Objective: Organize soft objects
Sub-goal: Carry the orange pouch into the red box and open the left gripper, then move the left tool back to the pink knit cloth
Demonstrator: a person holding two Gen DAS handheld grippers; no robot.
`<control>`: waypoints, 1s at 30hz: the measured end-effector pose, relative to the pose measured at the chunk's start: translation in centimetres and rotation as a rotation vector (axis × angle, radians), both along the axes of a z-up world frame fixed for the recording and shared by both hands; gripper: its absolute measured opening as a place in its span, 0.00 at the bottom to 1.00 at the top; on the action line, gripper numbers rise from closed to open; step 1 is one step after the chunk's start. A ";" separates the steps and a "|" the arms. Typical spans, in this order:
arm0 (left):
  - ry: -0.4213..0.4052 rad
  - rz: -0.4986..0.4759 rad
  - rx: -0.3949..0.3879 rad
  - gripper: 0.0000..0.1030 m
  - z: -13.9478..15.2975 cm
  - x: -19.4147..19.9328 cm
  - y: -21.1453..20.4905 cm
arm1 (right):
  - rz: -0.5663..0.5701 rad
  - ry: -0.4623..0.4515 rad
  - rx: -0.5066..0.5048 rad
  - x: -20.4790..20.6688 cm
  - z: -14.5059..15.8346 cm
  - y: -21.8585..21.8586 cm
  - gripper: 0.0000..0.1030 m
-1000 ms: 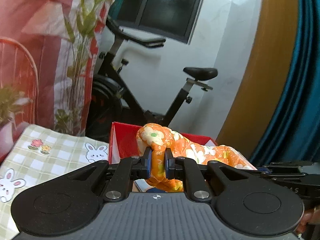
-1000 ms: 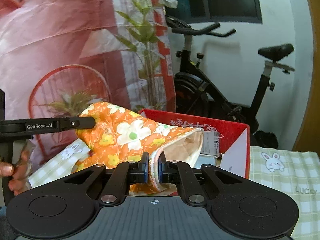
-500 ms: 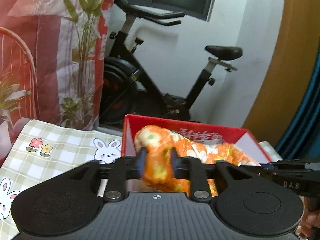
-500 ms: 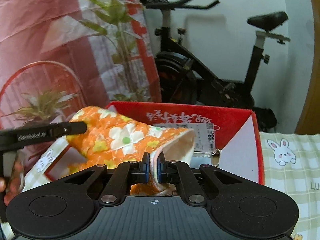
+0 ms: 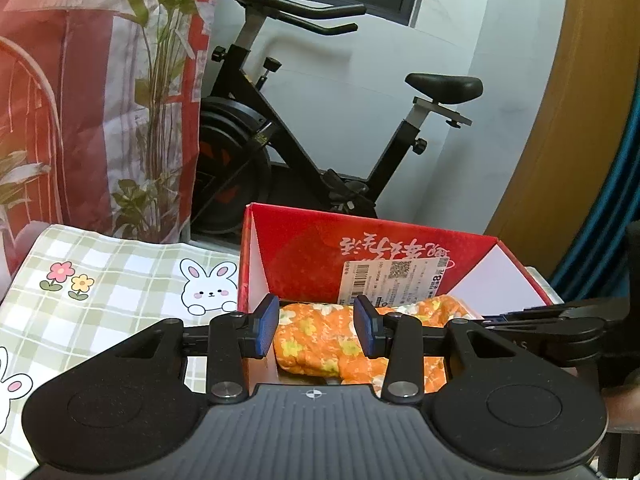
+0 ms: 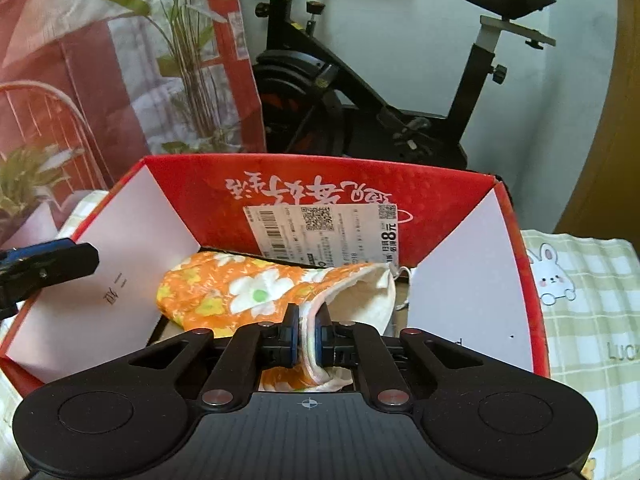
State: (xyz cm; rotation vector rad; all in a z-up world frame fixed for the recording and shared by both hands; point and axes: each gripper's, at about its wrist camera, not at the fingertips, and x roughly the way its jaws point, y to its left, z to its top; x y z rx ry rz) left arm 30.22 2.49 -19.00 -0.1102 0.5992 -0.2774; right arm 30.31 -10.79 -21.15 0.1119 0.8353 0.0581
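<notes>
An orange floral mitt (image 6: 240,292) lies inside the red box (image 6: 472,300) at the counter's far edge. The left tool (image 5: 316,330) has just parted its blue pads, letting go of the mitt's end, which has sunk from rim height to the box floor. The right tool (image 6: 307,338) stays clamped on the cuff, the last hold to release.

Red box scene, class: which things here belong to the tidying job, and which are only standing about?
Part of the job:
- orange floral cloth
- red box
- left gripper, open
- right gripper, shut on the cloth's edge

Standing about:
- exercise bike
- bunny tablecloth
- plant
</notes>
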 end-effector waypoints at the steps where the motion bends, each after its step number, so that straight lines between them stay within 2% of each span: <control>1: -0.001 -0.002 0.005 0.42 0.0 -0.1 -0.2 | -0.003 0.001 -0.016 0.0 0.0 0.1 0.15; 3: -0.004 -0.004 0.013 0.42 0.1 -0.4 -0.2 | -0.014 -0.005 -0.039 -0.3 0.2 0.2 0.23; 8: -0.001 -0.002 0.029 0.43 0.4 -1.3 0.0 | -0.044 -0.033 -0.046 -2.0 1.5 -0.5 0.54; 12: -0.005 -0.008 0.044 0.51 1.0 -2.8 0.1 | -0.043 -0.078 -0.034 -3.7 3.0 -1.0 0.73; 14: -0.007 -0.014 0.051 0.53 1.4 -3.9 0.1 | -0.033 -0.106 -0.028 -4.9 3.8 -0.9 0.91; 16: -0.003 -0.017 0.055 0.57 1.7 -5.0 0.3 | -0.018 -0.135 -0.022 -6.2 4.5 -0.8 1.00; 22: 0.010 -0.029 0.054 0.65 2.1 -9.2 0.8 | 0.017 -0.197 0.017 -10.5 5.7 -0.2 1.00; 30: 0.040 -0.054 0.035 0.66 0.8 -14.2 0.9 | 0.025 -0.248 0.022 -17.4 5.3 0.3 1.00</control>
